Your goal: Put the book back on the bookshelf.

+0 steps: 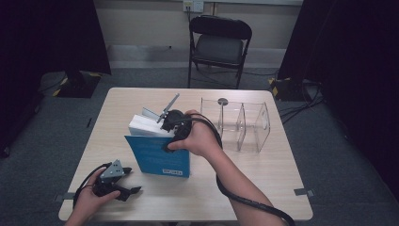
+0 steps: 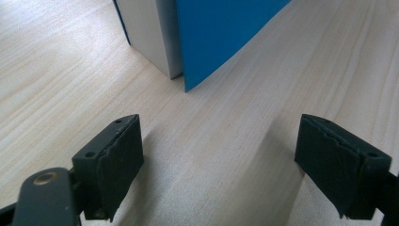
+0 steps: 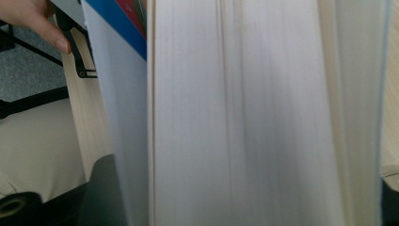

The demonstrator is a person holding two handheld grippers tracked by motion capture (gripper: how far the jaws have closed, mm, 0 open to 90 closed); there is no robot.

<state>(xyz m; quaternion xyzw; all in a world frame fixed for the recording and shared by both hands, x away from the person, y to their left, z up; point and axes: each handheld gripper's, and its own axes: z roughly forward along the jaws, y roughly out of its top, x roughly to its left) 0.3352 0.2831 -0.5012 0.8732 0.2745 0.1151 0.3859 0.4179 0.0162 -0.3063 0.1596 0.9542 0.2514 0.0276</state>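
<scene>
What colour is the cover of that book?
Blue; the book shows it best in the high view.

table: pale wood-grain, smooth matt | book: blue cover, smooth, slight sheen; page block off-white matt paper | organizer by table's far right corner: clear glossy plastic | left gripper pads: black, matt, rough-edged rubbery facing | chair: black padded seat, metal frame

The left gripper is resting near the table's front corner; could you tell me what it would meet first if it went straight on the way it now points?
Probably the blue book. The left gripper, jaws open and empty, points across bare table at the book's lower corner, where the cover hangs loose of the page block. How far off is unclear.
</scene>
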